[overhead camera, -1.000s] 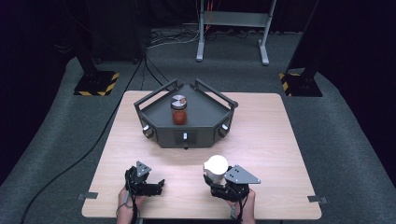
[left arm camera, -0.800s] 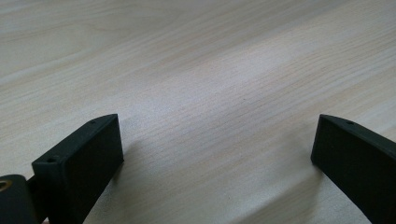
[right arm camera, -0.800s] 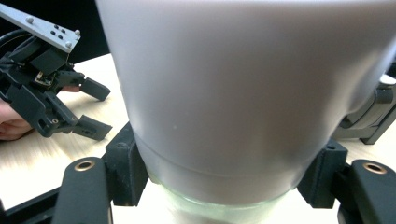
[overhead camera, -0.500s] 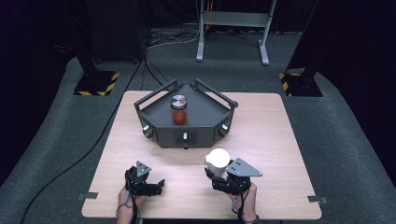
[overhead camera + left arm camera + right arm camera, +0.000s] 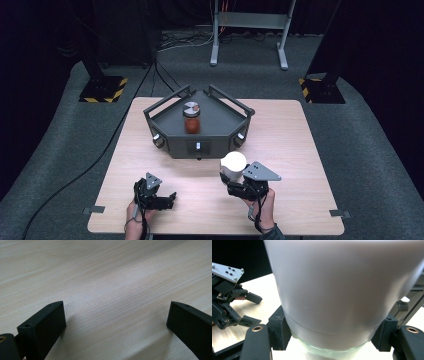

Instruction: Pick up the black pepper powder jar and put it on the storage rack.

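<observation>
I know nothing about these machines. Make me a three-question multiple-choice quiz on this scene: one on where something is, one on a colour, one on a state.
1. Where does the jar with the red contents stand?
A. In the dark tray at the far side of the table
B. On the floor
C. In the left gripper

2. What colour is the container in the right gripper?
A. Green
B. White
C. Black

3. How are the left gripper's jaws?
A. Shut on a jar
B. Shut on a cloth
C. Open, nothing between them

Answers:
1. A, the high view shows it upright inside the tray.
2. B, both the high view and the right gripper view show a white body between the jaws.
3. C, the left gripper view shows bare wooden table between the spread jaws.
</observation>
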A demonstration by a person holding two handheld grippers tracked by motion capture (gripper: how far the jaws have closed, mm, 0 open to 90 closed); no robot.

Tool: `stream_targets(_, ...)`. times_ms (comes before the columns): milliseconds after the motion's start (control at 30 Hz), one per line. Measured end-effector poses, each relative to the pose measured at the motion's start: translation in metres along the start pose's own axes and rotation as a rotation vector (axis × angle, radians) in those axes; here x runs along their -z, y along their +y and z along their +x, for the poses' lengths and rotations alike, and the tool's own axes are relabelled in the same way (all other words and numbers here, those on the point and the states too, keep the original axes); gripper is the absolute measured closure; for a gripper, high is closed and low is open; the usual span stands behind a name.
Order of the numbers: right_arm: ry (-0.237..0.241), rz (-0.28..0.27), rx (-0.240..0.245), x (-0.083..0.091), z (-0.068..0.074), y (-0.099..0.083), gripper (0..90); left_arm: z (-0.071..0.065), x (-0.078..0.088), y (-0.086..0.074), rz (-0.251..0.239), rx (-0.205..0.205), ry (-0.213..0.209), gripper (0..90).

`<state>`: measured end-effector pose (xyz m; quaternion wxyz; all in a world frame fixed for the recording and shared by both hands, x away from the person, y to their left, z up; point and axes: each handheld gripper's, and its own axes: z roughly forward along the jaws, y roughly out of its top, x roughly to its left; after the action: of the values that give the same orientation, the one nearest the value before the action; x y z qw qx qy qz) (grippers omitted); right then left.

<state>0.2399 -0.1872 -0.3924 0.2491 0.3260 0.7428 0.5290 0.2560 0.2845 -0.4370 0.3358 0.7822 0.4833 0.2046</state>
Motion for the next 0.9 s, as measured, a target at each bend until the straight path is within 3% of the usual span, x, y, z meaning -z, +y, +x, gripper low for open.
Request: stream_targets(900,0.006,-0.007,-0.001,-0.012,-0.017,0.023,30.0,0.000,0.000,0.000,0.000,0.000,0.000,1.9)
